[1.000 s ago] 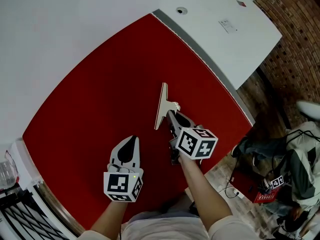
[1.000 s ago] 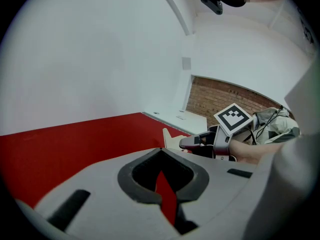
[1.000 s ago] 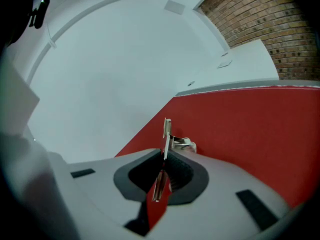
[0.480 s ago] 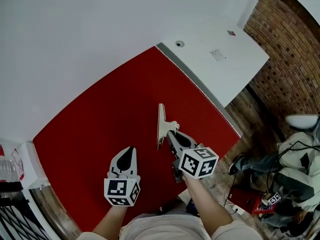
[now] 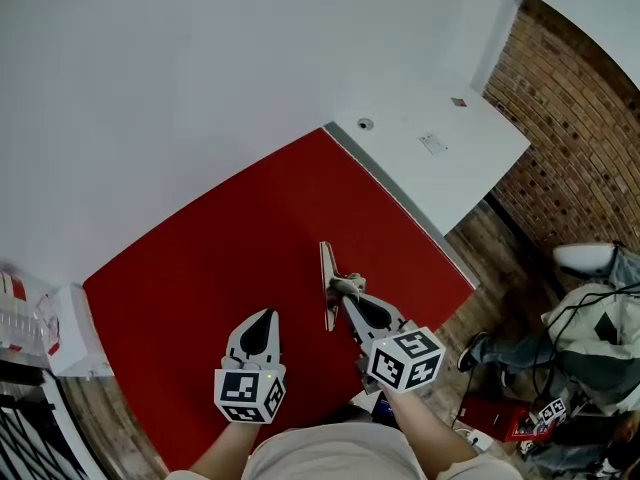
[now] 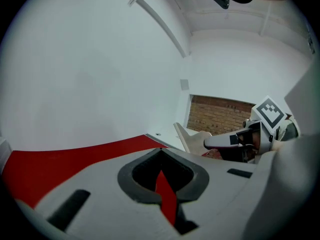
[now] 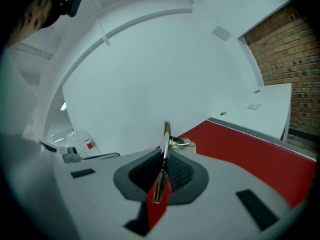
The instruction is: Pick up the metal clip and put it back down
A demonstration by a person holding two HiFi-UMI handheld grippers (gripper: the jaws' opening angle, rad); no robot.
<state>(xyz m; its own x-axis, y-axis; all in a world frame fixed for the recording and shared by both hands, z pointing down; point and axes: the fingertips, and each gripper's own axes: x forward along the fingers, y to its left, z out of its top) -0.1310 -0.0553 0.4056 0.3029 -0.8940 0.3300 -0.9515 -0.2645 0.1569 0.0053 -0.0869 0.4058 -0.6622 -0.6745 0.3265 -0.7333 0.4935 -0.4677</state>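
Note:
The metal clip (image 5: 327, 280), a long pale plate with a small wire handle, hangs in the air over the red mat (image 5: 200, 268). My right gripper (image 5: 345, 296) is shut on its near end. In the right gripper view the clip (image 7: 165, 143) stands edge-on between the dark pads (image 7: 182, 173). My left gripper (image 5: 262, 320) floats to the left of it, shut, with nothing in it. From the left gripper view, past the closed tips of the left gripper (image 6: 160, 150), the clip (image 6: 192, 136) and the right gripper (image 6: 222, 142) show at the right.
The red mat covers a table beside a white wall. A white desk (image 5: 430, 153) adjoins its far right edge, with a brick wall (image 5: 575, 118) beyond. A person's legs and cables (image 5: 590, 338) lie on the floor at right. A white box (image 5: 70, 333) sits at the left.
Both grippers have risen away from the red mat. The right one carries the clip up with it, and the clip has rolled to stand more edge-on.

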